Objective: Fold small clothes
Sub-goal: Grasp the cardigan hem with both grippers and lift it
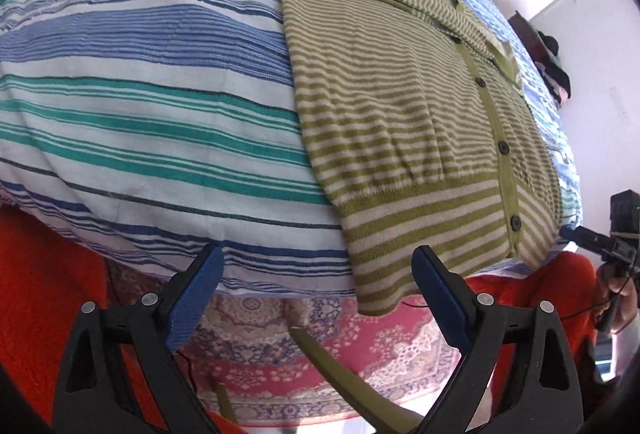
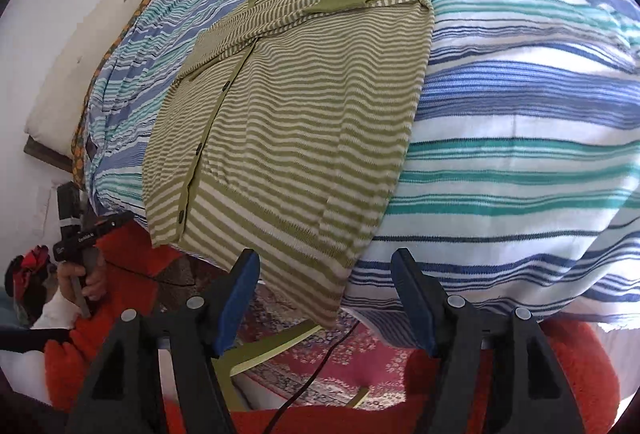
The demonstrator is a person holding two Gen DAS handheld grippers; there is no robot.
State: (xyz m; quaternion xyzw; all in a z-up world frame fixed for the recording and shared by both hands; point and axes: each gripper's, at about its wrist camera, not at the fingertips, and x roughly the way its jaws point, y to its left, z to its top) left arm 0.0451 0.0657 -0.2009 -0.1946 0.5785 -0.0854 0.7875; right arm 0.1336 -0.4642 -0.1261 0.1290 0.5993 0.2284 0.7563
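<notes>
A green-and-cream striped cardigan (image 1: 400, 106) with dark buttons lies flat on the striped bedspread (image 1: 140, 106), its sleeves folded in across the top and its hem hanging over the near edge. It also shows in the right wrist view (image 2: 296, 122). My left gripper (image 1: 318, 274) is open and empty, just below the bed's edge at the hem's left corner. My right gripper (image 2: 324, 278) is open and empty, with the hem's right corner hanging between its fingers. The right gripper also shows in the left wrist view (image 1: 616, 234), and the left gripper in the right wrist view (image 2: 80, 234).
The bedspread (image 2: 520, 138) has blue, teal and white stripes. A red patterned rug (image 1: 320, 346) and an olive chair frame (image 1: 332, 366) lie below. A red fuzzy garment (image 1: 36, 294) is at the bottom. A white pillow (image 2: 100, 46) is far left; a white wall (image 1: 592, 46) is right.
</notes>
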